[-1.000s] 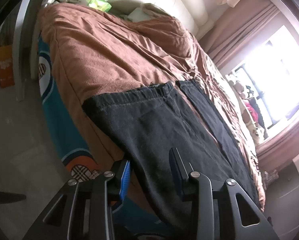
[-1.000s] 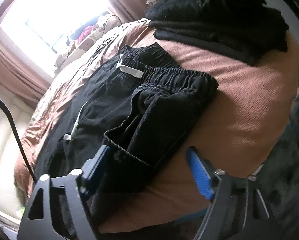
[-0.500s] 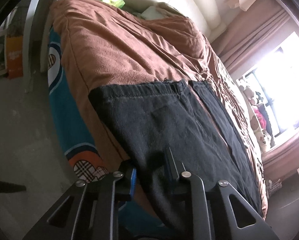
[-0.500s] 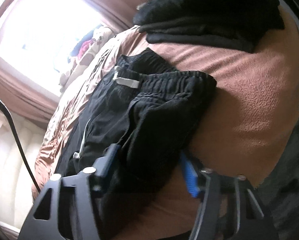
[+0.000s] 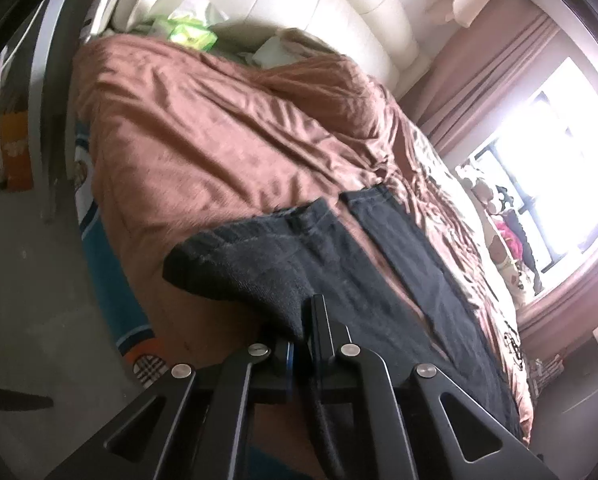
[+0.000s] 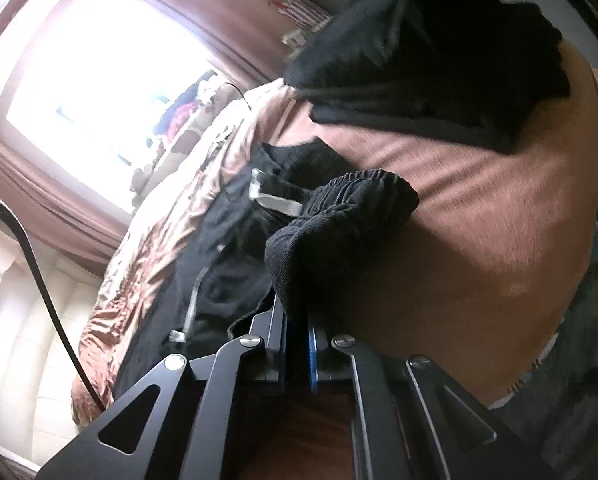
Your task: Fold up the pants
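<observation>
The black pants (image 5: pixel 339 264) lay lengthwise on the bed, over a brown fleece blanket (image 5: pixel 203 136), near its front edge. The cloth was a ribbed, corduroy-like weave, matte and soft, with pale stitching along the leg hems. From my left camera I saw the two legs run side by side with a narrow strip of blanket between them. The nearer leg's outer edge was lifted off the bed into a limp ridge. My left gripper (image 5: pixel 301 344) had its fingers pinched tight on that edge, with cloth bunched between the pads.

From my right camera the gathered elastic waistband (image 6: pixel 363 188) curled up into a rounded hump, and a flat pale drawstring (image 6: pixel 273 202) lay across the front. My right gripper (image 6: pixel 297 332) was clamped on the fabric below the waistband, its blue pads pressed together with cloth between them.

Beyond the waistband sat a stack of folded dark clothes (image 6: pixel 431 60), apart from the pants, with bare blanket between. The far side of the bed carried a shiny, crumpled satin spread (image 5: pixel 451 200) toward the bright window (image 5: pixel 571 160). Toward the padded cream headboard (image 5: pixel 283 12), a wide stretch of wrinkled blanket lay open.
</observation>
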Tool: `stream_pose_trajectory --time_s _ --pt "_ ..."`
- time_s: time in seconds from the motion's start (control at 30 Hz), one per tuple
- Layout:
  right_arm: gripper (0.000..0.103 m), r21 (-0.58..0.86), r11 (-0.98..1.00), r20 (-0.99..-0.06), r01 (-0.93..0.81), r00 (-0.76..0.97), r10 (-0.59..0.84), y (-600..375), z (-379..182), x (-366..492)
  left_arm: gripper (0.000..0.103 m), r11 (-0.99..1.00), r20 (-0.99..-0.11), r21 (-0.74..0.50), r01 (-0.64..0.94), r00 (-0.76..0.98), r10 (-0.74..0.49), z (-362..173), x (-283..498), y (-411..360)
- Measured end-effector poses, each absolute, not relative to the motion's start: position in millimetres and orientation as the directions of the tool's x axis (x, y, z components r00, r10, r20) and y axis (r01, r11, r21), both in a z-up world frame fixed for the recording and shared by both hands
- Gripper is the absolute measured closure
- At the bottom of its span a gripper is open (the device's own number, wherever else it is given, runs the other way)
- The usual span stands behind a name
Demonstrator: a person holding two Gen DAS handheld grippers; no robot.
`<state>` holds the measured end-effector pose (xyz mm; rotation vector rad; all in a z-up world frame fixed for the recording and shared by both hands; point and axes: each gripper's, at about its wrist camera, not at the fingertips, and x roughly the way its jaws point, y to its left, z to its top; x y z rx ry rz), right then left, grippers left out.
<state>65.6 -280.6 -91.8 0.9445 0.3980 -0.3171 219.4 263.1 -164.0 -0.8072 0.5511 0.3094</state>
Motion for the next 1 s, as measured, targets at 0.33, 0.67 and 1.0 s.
stream_pose_trajectory --time_s 0.33,0.67,1.0 --pt "0.099 0.666 0.631 -0.413 0.397 0.901 -0.13 -271.5 -53.5 79.6 0.097 0.684 -0.536 -0.592 -0.427 0.842 0.062 -125.1 250.0 260.6" --pt "0.099 0.634 0.672 -0.382 0.383 0.911 -0.158 -269.1 -34.7 105.2 0.097 0.716 -0.51 -0.566 -0.409 0.856 0.085 -85.9 291.4 257.4" --pt "0.099 0.608 0.695 -0.391 0.384 0.907 -0.158 -271.9 -21.6 141.0 0.097 0.731 -0.505 -0.556 -0.395 0.86 0.081 -72.3 338.5 250.3"
